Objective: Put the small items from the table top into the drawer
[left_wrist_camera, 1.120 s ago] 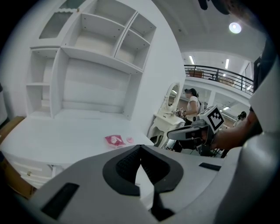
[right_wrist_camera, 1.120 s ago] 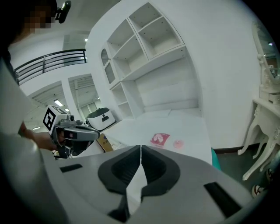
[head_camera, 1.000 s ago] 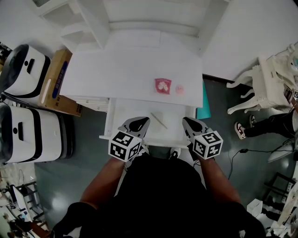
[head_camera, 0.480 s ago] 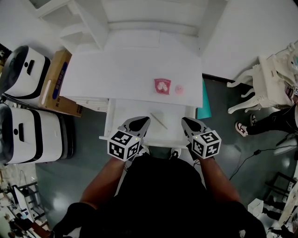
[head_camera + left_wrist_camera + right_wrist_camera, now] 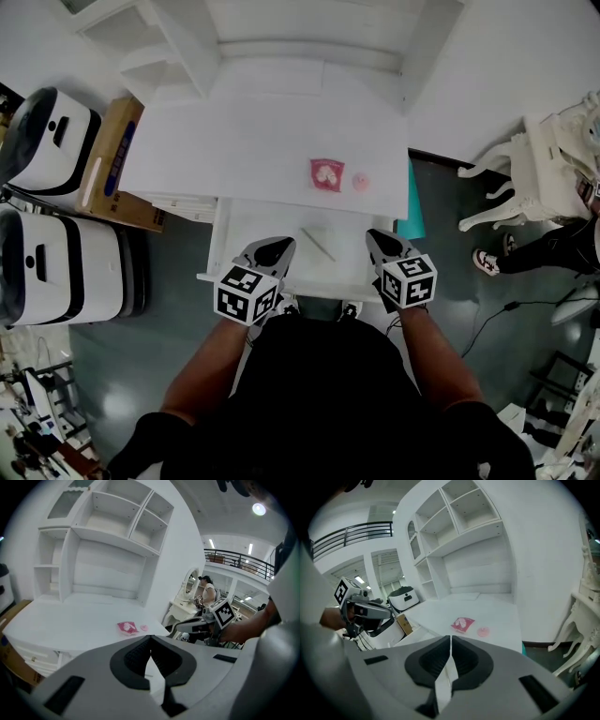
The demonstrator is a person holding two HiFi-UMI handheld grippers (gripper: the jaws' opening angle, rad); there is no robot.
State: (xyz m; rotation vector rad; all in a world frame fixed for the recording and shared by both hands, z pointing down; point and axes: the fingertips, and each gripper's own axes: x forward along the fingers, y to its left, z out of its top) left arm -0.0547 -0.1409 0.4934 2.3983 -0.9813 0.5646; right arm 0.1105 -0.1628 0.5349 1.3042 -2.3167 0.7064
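Observation:
A red packet [image 5: 327,174] and a small pink round item [image 5: 361,182] lie on the white table top [image 5: 234,141], near its front right. Both also show in the left gripper view as the packet [image 5: 126,627] and the pink item [image 5: 144,628], and in the right gripper view as the packet [image 5: 462,624] and the pink item [image 5: 483,631]. Below the table edge the drawer [image 5: 246,234] stands pulled out, with a thin stick [image 5: 320,244] lying in it. My left gripper [image 5: 278,247] and right gripper [image 5: 376,240] hover over the drawer's front corners, both shut and empty.
White shelves [image 5: 178,42] rise behind the table. Two white machines [image 5: 52,141] and a cardboard box [image 5: 117,169] stand at the left. A teal object [image 5: 410,216] sits by the table's right edge. A white chair [image 5: 539,173] and a person's leg [image 5: 525,253] are at the right.
Both grippers have drawn slightly back toward me over the drawer front. The packet, the pink item and the stick have not moved.

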